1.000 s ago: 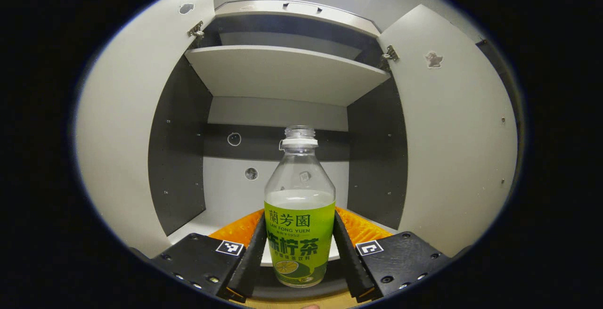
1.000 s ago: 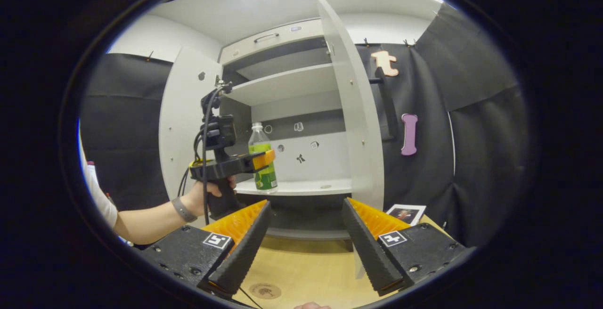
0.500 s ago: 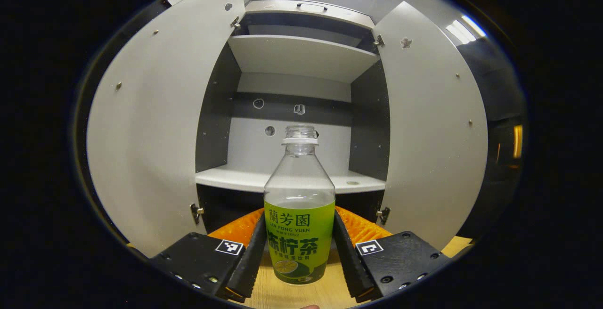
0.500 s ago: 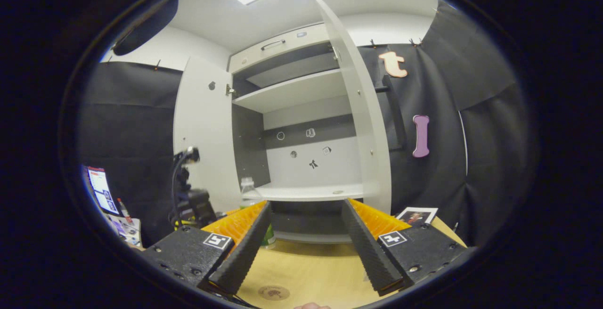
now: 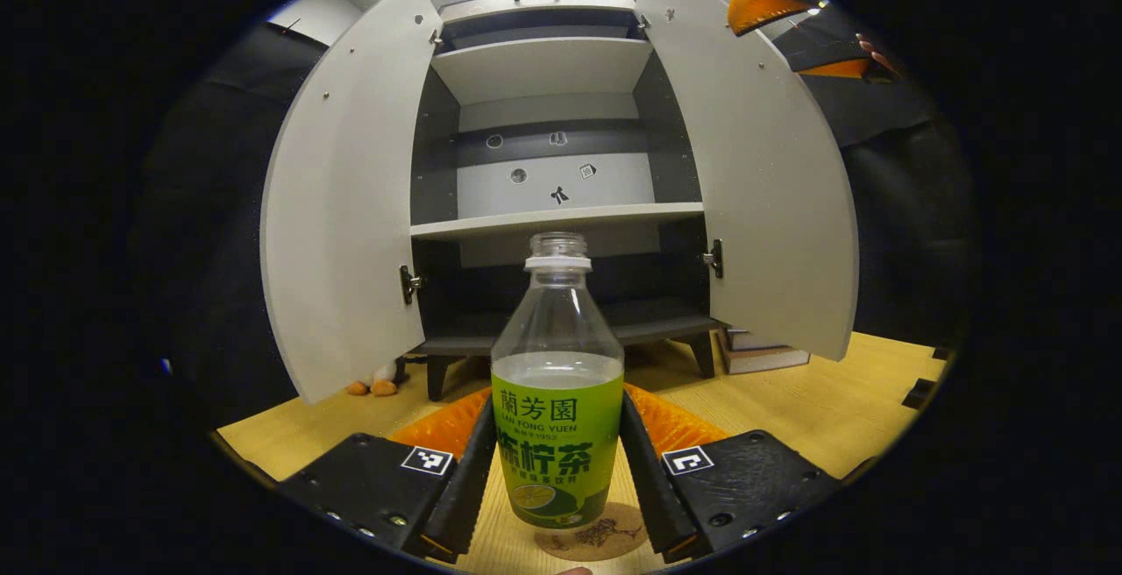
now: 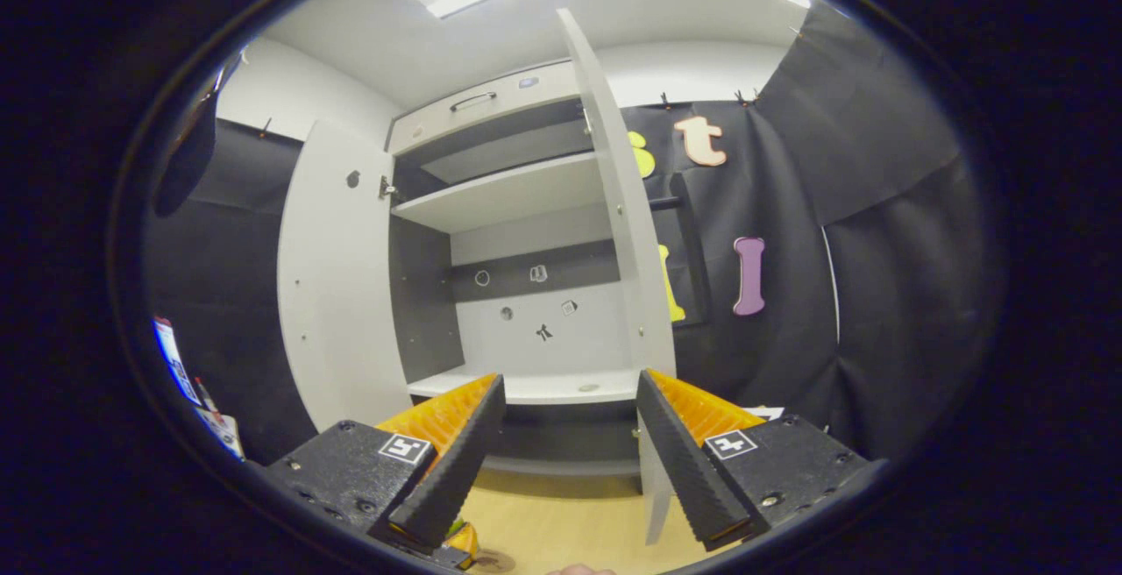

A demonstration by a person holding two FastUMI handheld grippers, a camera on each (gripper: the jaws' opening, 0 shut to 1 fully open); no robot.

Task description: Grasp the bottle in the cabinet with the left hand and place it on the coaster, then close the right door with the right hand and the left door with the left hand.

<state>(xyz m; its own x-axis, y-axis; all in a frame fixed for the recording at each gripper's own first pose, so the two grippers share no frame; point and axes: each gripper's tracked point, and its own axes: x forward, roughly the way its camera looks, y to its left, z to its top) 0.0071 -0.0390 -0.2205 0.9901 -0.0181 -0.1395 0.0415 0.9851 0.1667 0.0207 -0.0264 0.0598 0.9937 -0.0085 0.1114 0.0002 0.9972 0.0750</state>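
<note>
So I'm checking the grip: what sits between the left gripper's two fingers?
In the left gripper view, the bottle stands upright between the left gripper's fingers, both pressing its label, just above the coaster.

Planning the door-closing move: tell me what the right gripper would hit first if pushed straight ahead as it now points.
Probably the cabinet's lower shelf: it lies dead ahead between the open jaws of the right gripper, with the right door edge-on just to the right. Depth is unclear, so the door's edge might catch first.
</note>
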